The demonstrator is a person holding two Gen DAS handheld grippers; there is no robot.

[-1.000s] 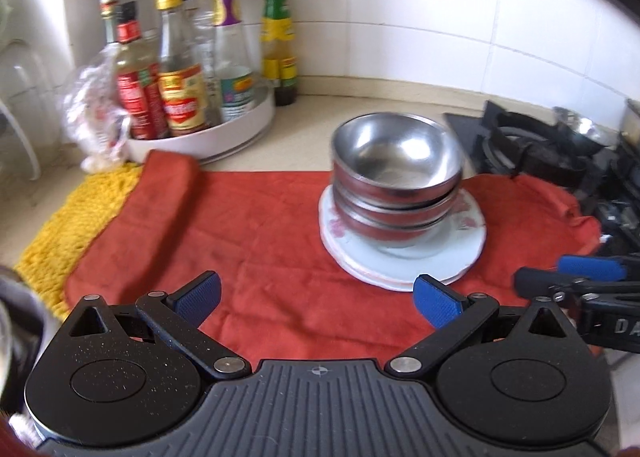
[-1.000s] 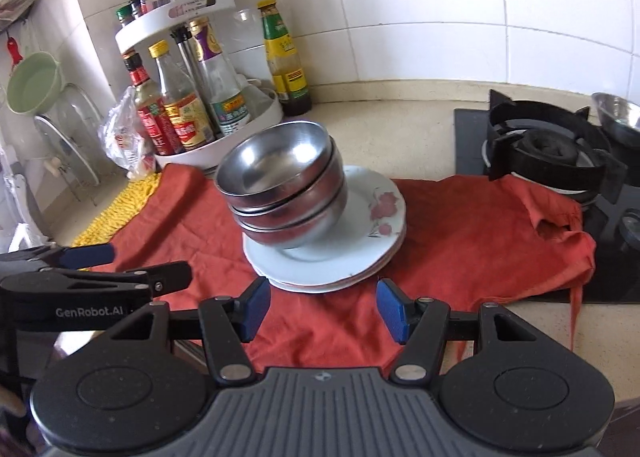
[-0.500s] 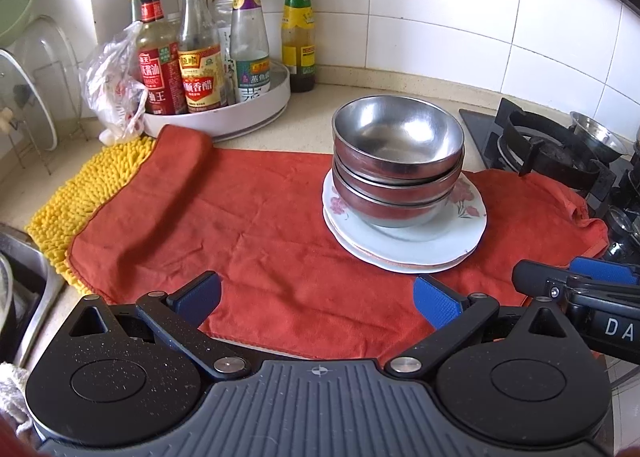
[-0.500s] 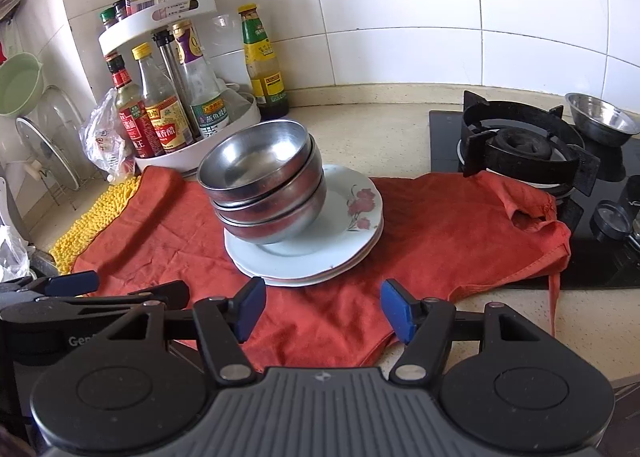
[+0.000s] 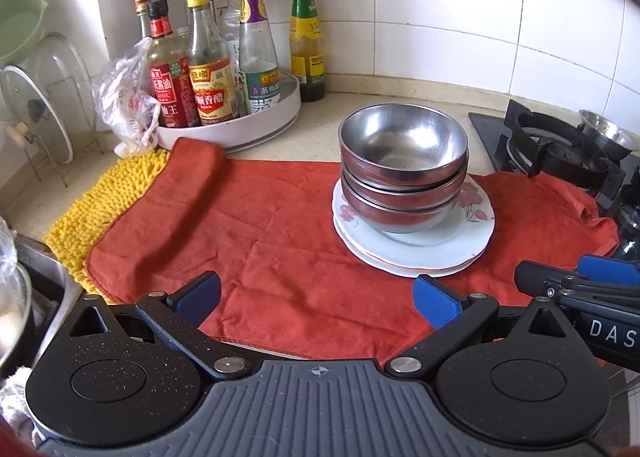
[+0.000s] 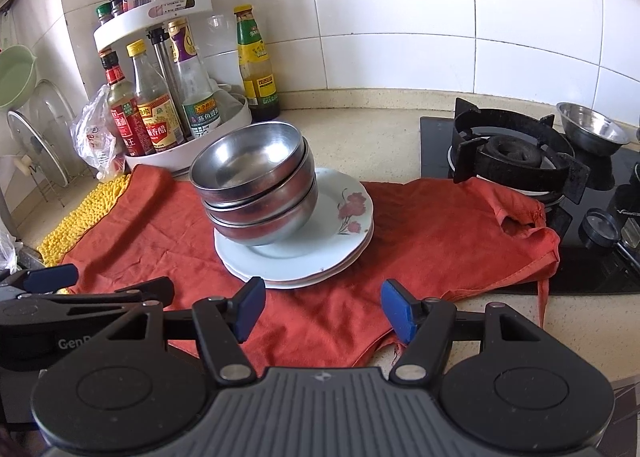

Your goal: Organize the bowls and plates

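Note:
Three steel bowls (image 5: 404, 169) sit nested on a stack of white flowered plates (image 5: 440, 253), on a red cloth (image 5: 260, 237). The right wrist view has the same bowls (image 6: 256, 193) leaning left on the plates (image 6: 320, 257). My left gripper (image 5: 316, 293) is open wide over the cloth's near edge, short of the plates and holding nothing. My right gripper (image 6: 324, 307) is open too, just in front of the plates' rim with only cloth between its fingers. Each gripper shows at the edge of the other's view, the right one (image 5: 580, 277) and the left one (image 6: 80, 285).
A white turntable rack of sauce bottles (image 5: 224, 97) stands behind the cloth at the left, with a plastic bag (image 5: 128, 97) beside it. A yellow mat (image 5: 100, 209) and a sink edge (image 5: 40, 277) lie left. A gas stove (image 6: 520, 153) with a small steel bowl (image 6: 592, 133) is right.
The left wrist view has tipped up and steadied, showing more of the wall and bottles. The right jaws stand slightly wider than a second ago. Bowls and plates have not moved.

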